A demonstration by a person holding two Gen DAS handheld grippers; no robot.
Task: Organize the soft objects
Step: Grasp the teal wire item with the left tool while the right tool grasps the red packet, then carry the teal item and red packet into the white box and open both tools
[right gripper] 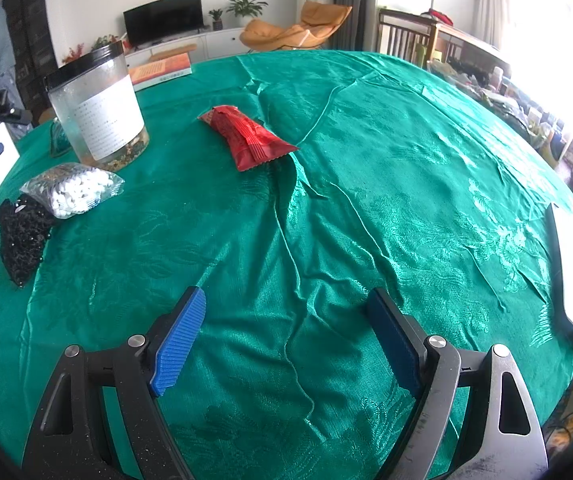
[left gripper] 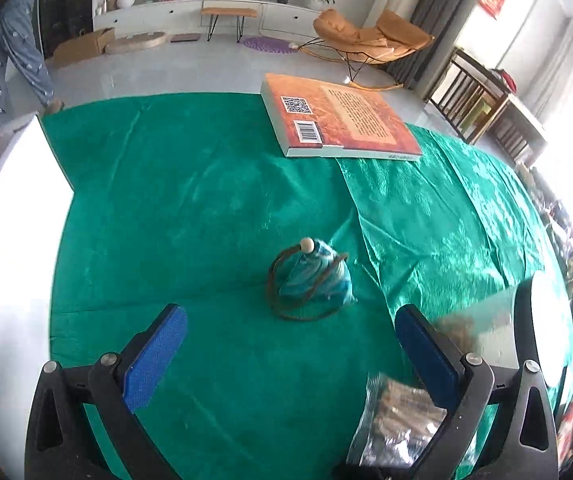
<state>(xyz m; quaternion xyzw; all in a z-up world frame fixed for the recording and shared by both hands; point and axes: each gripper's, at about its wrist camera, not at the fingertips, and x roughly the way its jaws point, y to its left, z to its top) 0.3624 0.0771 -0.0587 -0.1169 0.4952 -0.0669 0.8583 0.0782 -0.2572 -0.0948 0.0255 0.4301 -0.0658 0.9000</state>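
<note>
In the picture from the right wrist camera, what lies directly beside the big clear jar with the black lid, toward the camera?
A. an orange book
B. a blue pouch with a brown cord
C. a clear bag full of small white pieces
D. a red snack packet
C: the clear bag of white pieces lies just in front of the clear jar, while the red packet lies apart, to the jar's right.

Your left gripper [left gripper: 290, 344], your right gripper [right gripper: 286, 332], black angular frames, silver screws, ribbed blue pads [right gripper: 178, 344], possibly rubber
</note>
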